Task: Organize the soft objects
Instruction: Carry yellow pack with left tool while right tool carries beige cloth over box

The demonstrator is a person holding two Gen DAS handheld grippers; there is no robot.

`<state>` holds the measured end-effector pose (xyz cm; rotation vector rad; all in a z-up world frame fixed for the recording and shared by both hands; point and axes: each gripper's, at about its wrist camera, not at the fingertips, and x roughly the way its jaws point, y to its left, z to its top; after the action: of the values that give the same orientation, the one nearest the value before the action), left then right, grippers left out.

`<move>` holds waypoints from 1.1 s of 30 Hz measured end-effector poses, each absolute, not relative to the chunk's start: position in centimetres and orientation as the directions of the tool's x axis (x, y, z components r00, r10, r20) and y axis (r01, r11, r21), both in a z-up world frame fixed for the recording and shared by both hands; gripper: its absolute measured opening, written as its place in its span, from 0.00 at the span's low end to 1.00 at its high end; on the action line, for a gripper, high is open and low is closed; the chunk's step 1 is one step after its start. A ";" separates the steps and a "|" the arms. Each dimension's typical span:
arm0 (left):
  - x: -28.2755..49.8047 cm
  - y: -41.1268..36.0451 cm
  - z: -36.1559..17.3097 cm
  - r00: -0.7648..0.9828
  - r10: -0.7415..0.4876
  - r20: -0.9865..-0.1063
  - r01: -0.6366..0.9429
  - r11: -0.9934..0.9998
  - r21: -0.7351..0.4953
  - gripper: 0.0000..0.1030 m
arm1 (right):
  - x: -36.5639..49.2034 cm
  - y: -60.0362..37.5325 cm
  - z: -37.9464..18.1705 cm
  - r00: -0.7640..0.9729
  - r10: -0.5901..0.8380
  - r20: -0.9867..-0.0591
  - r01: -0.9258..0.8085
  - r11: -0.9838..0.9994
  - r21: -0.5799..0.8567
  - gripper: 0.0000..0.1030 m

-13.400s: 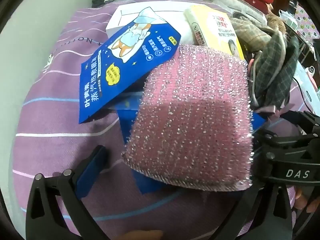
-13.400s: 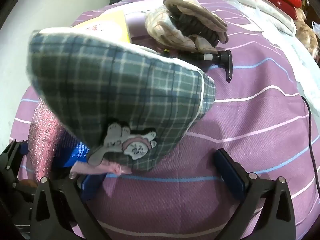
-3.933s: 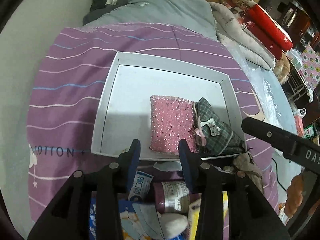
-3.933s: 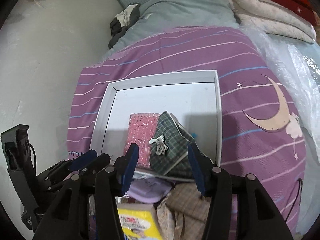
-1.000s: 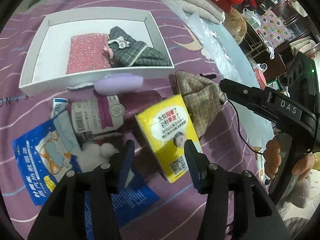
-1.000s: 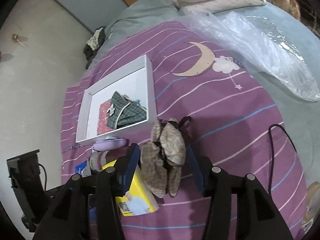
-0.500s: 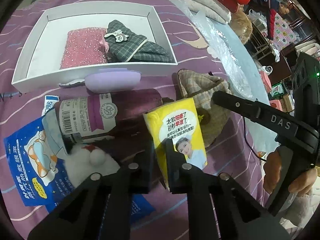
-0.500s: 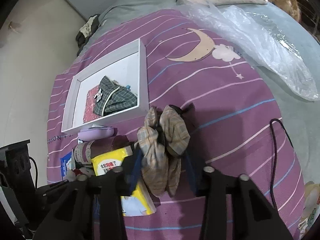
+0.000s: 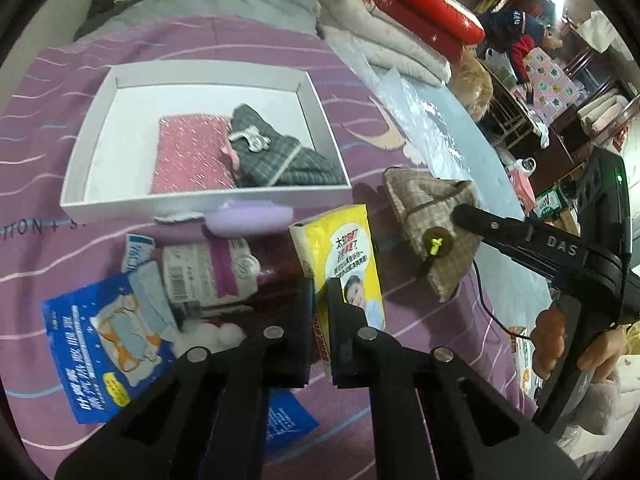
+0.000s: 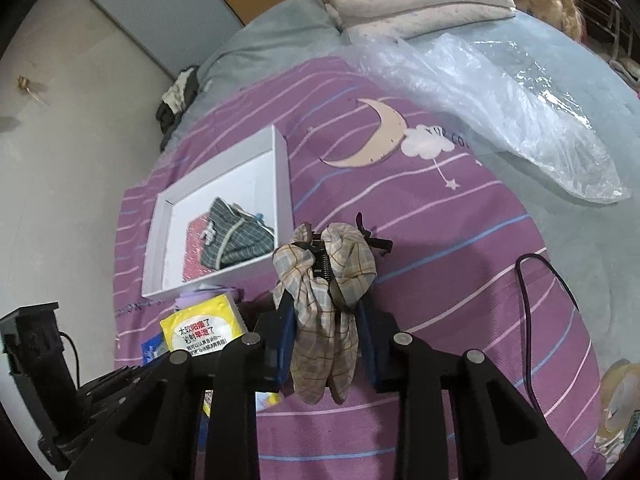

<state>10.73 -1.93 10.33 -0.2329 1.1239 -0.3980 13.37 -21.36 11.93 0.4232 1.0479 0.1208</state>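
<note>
A white tray (image 9: 325,125) on the purple bedspread holds a pink glittery sponge (image 9: 191,160) and a green plaid pouch (image 9: 286,162). It also shows in the right wrist view (image 10: 282,184). My left gripper (image 9: 320,292) is shut on the near edge of a yellow tissue pack (image 9: 340,248), lifted slightly. My right gripper (image 10: 326,316) is shut on a beige plaid hair clip bow (image 10: 328,276), which hangs between the fingers (image 10: 285,320). The bow also shows in the left wrist view (image 9: 432,216).
A lilac case (image 9: 248,218), a purple-labelled bottle (image 9: 208,268), a blue sachet (image 9: 104,340) and white cotton balls (image 9: 208,338) lie before the tray. Clear plastic sheet (image 10: 500,76) and folded quilts (image 10: 408,4) lie far right. A black cable (image 10: 536,300) runs at right.
Both grippers have closed: the left on the yellow tissue pack, the right on the plaid bow. Both objects have risen a little from the bedspread.
</note>
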 end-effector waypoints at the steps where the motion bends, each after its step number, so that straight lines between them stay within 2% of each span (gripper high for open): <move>1: 10.8 -1.5 10.5 0.380 -0.417 -0.825 0.180 0.909 -0.376 0.08 | 13.4 -21.3 12.2 0.508 0.310 -0.804 0.093 0.908 0.409 0.26; 5: 11.3 -0.6 10.9 0.398 -0.406 -0.823 0.156 0.914 -0.375 0.08 | 13.6 -20.6 12.8 0.511 0.377 -0.772 0.047 0.885 0.463 0.26; 21: 12.1 2.6 13.3 0.477 -0.331 -0.814 0.094 0.940 -0.327 0.08 | 15.0 -14.7 12.4 0.442 0.500 -0.744 -0.096 0.852 0.516 0.26; 28: 12.8 3.5 14.5 0.514 -0.301 -0.803 0.113 0.952 -0.285 0.08 | 16.1 -13.8 13.6 0.446 0.521 -0.728 -0.136 0.843 0.520 0.26; 33: 14.4 4.5 14.9 0.526 -0.316 -0.789 0.117 0.946 -0.301 0.08 | 17.4 -13.2 14.3 0.443 0.535 -0.719 -0.159 0.837 0.524 0.26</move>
<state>14.43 4.49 14.93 -0.2221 0.9847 -0.2613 17.42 -13.21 14.30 0.4125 1.0285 0.4455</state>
